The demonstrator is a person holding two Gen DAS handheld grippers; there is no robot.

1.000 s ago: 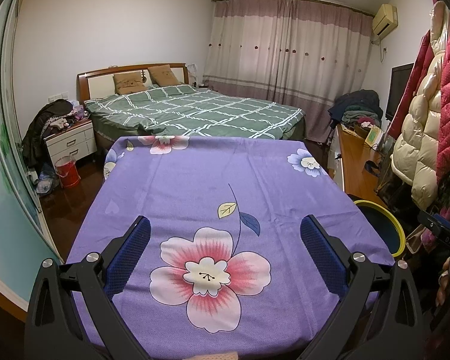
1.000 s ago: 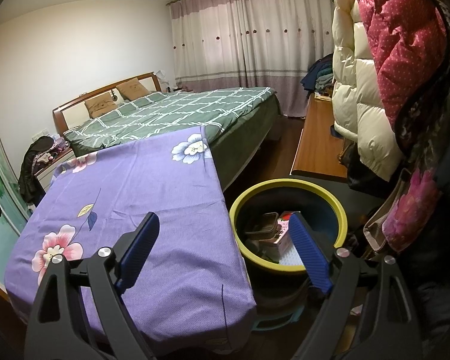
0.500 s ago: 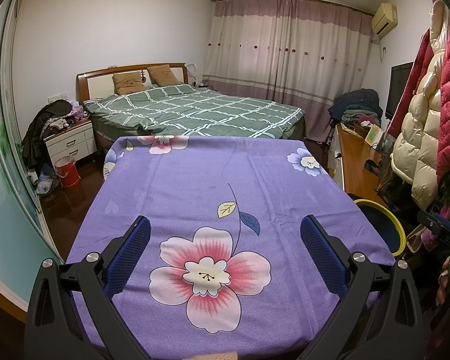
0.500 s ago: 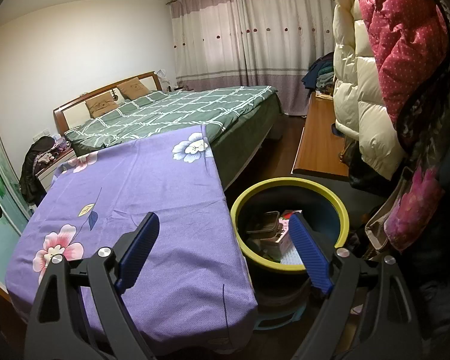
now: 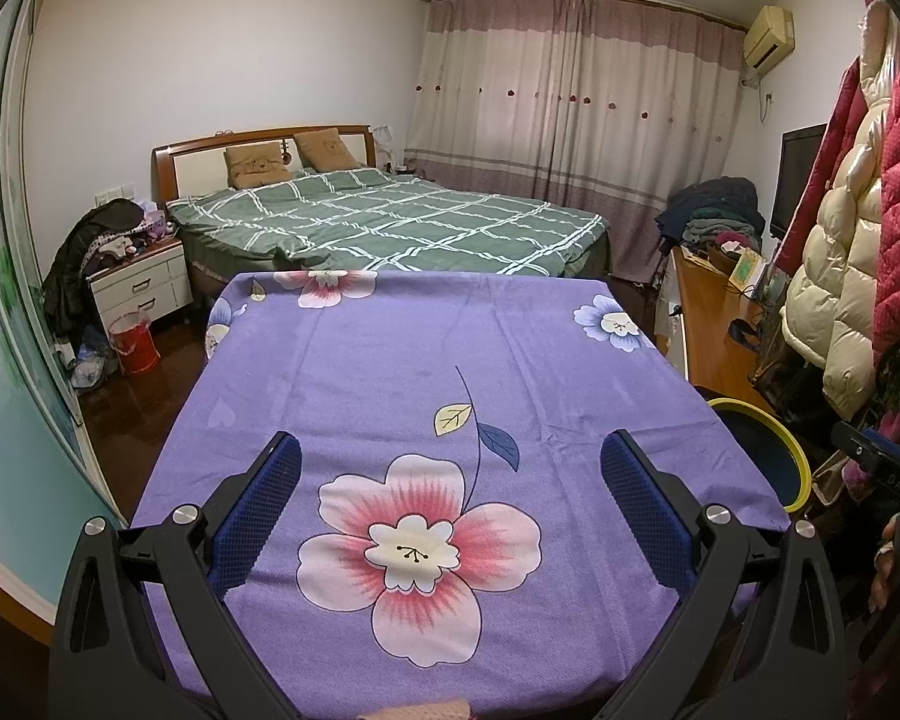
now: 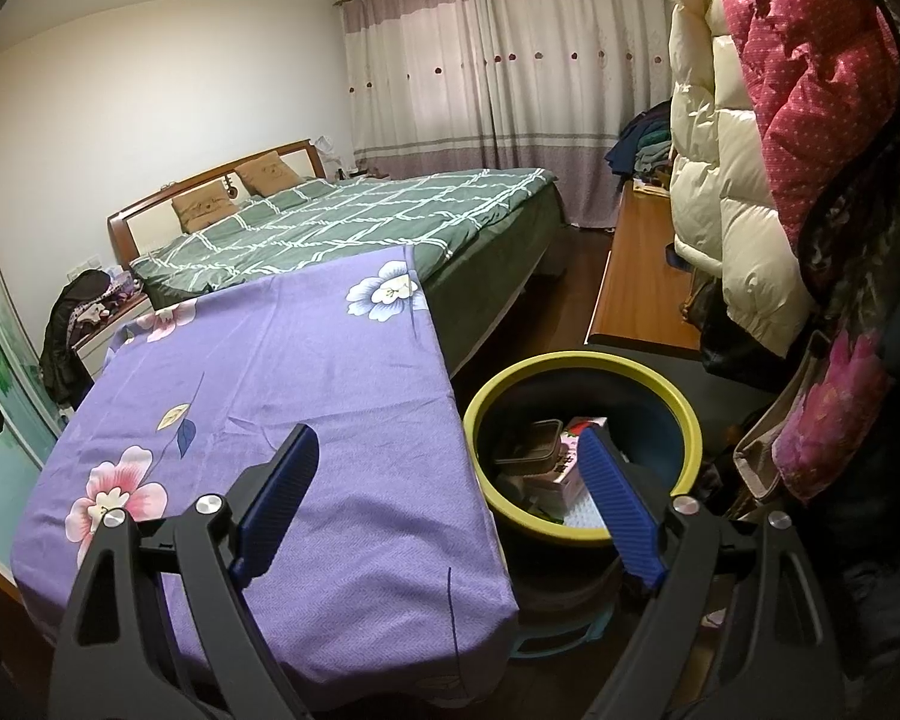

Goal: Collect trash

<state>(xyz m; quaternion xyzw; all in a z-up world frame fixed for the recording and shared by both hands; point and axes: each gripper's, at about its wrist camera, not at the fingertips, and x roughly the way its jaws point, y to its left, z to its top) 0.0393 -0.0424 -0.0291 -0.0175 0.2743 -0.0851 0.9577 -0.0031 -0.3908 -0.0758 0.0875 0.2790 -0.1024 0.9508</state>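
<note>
A dark bin with a yellow-green rim [image 6: 582, 363] stands right of a table under a purple flowered cloth [image 6: 282, 384]. Inside the bin lie a dark plastic tray [image 6: 525, 447] and a pink-and-white box [image 6: 561, 468]. My right gripper [image 6: 447, 450] hangs open above the table's right edge and the bin, nothing between its blue pads. My left gripper [image 5: 450, 456] is open over the cloth [image 5: 426, 360], above a big pink flower print, holding nothing. The bin's rim [image 5: 795, 450] shows at the right of the left wrist view.
A bed with a green checked cover [image 5: 384, 222] lies beyond the table. Puffy coats [image 6: 738, 180] hang at the right above a wooden bench [image 6: 636, 276]. A white nightstand [image 5: 141, 291] and a red bucket [image 5: 132, 342] stand at far left.
</note>
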